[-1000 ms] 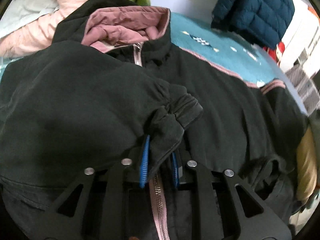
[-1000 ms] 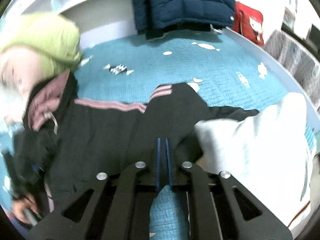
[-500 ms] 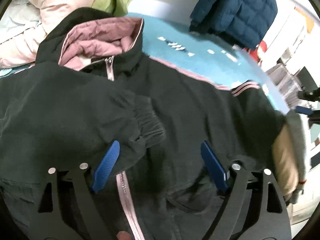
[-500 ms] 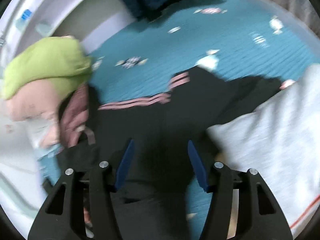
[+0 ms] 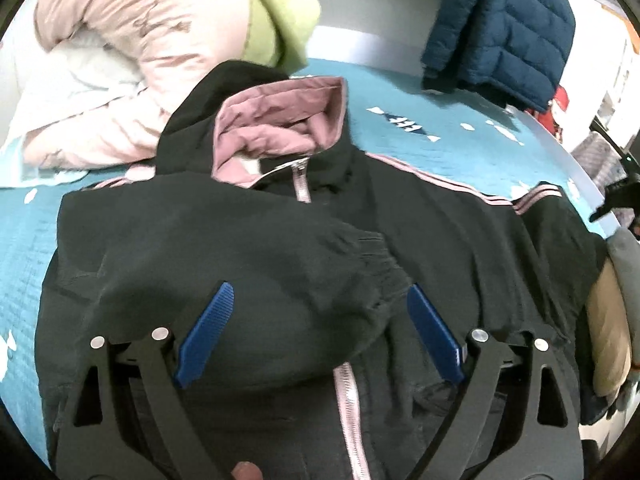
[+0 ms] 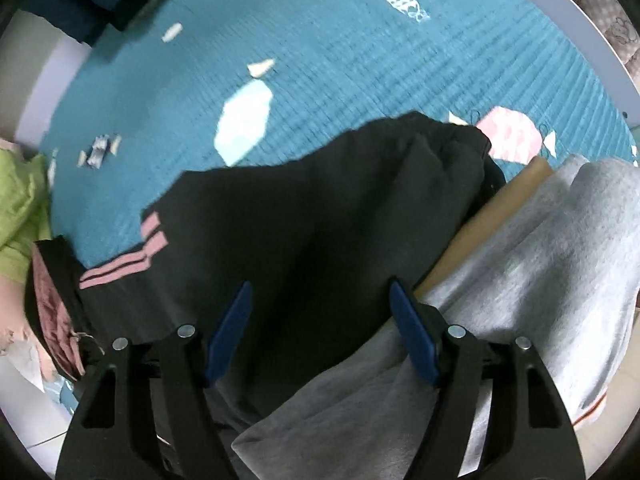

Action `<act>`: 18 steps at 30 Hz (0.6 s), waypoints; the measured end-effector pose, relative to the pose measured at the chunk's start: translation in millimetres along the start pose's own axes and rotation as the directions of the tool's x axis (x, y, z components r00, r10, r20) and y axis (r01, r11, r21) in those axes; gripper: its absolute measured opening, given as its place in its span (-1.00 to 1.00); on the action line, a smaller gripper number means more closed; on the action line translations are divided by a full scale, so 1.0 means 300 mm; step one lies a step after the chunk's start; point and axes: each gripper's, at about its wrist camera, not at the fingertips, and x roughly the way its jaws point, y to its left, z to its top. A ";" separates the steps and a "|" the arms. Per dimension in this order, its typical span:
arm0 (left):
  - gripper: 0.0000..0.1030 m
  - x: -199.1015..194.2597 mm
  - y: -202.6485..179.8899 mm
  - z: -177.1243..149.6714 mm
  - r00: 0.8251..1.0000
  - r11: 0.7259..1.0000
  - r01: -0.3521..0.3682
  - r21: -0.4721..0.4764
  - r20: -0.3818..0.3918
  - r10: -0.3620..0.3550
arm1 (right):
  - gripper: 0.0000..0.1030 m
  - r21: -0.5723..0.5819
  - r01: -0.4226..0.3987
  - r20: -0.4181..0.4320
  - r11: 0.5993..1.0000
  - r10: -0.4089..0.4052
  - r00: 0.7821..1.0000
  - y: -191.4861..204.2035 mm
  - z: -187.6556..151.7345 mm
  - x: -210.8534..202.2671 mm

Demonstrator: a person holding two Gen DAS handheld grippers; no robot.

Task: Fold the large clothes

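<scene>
A black zip jacket with a pink-lined collar and pink stripes lies front up on the teal bed cover. Its left sleeve is folded across the chest, cuff near the zip. My left gripper is open and empty just above that sleeve. In the right wrist view the jacket's other sleeve stretches out on the cover, cuff at the far end. My right gripper is open and empty above it.
Pink and green bedding is piled behind the collar. A navy puffer jacket hangs at the back right. A grey garment over a tan one lies at the right, against the sleeve. The bed's white edge runs along the right.
My left gripper opened, let go of the sleeve cuff and drew back. My right gripper also opened and tilted down over the outstretched sleeve.
</scene>
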 end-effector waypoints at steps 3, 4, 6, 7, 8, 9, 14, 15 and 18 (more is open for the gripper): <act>0.73 0.011 0.021 -0.006 1.000 1.000 -0.024 0.003 -0.004 0.024 | 0.32 -0.026 0.032 -0.038 0.999 -0.033 0.999 -0.008 0.013 0.032; 0.73 0.015 0.030 -0.006 0.999 1.000 -0.031 -0.001 -0.010 0.031 | 0.36 -0.022 0.042 -0.052 0.999 -0.043 0.998 -0.008 0.016 0.054; 0.73 0.019 0.044 -0.007 0.999 0.999 -0.032 -0.024 -0.015 0.032 | 0.42 0.023 0.034 -0.045 0.999 -0.033 0.998 -0.021 0.012 0.082; 0.73 0.021 0.048 -0.007 0.999 0.999 -0.031 -0.034 -0.020 0.030 | 0.46 0.034 0.040 -0.041 0.999 -0.038 0.998 -0.024 0.015 0.098; 0.73 0.020 0.055 -0.008 0.999 0.999 -0.026 -0.041 -0.024 0.025 | 0.48 0.037 0.048 -0.034 0.998 -0.047 0.998 -0.015 0.017 0.118; 0.75 0.019 0.058 -0.009 0.999 0.999 -0.027 -0.043 -0.023 0.026 | 0.48 0.034 0.057 -0.031 0.998 -0.056 0.998 -0.006 0.021 0.129; 0.75 0.012 0.088 -0.012 0.998 0.997 -0.060 -0.039 -0.025 0.060 | -0.69 0.065 -0.014 0.032 0.998 0.012 0.999 -0.017 0.020 0.151; 0.75 0.010 0.095 -0.011 0.998 0.997 -0.063 -0.041 -0.025 0.062 | -0.73 0.064 -0.033 0.047 0.997 0.030 0.998 -0.024 0.020 0.152; 0.75 0.001 0.112 -0.008 0.998 0.996 -0.068 -0.052 -0.023 0.067 | -0.79 0.042 -0.124 0.124 0.991 0.118 0.985 -0.027 0.010 0.110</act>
